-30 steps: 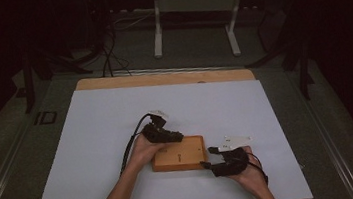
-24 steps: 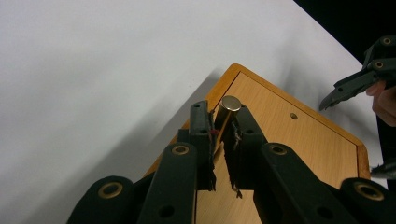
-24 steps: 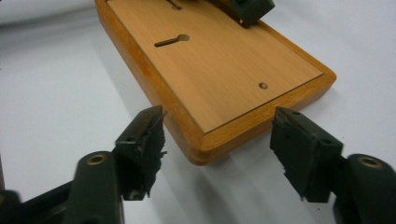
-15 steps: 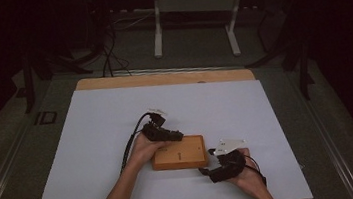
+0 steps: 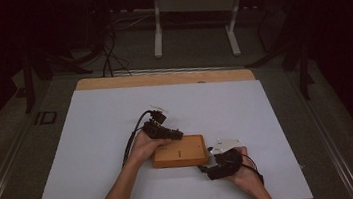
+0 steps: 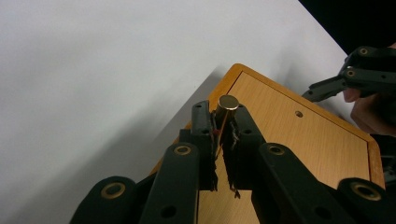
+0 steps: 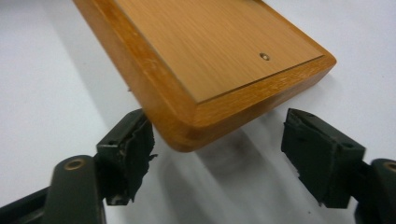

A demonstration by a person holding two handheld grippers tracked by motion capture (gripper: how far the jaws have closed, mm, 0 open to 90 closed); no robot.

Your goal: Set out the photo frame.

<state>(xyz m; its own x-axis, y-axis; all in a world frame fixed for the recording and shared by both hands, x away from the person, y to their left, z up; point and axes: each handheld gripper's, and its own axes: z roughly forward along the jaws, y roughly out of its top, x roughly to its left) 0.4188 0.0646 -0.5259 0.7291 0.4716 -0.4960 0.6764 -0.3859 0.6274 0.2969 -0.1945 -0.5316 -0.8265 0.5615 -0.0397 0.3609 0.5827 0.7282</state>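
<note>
Both forearms reach in from the near edge of the table, the left one slanting up toward the middle and the right one shorter, low at the right. The left gripper (image 6: 223, 135) has its two black jaws pinched nearly together on a small brass-coloured cylinder (image 6: 227, 105), the hand (image 5: 145, 146) wrapped round its body. The right gripper (image 7: 219, 154) lies low and level, jaws spread wide apart with nothing clamped between them, its hand (image 5: 240, 171) behind it.

white table cover (image 5: 93, 139), metal stand (image 5: 193, 7), floor cables (image 5: 108, 52)
</note>
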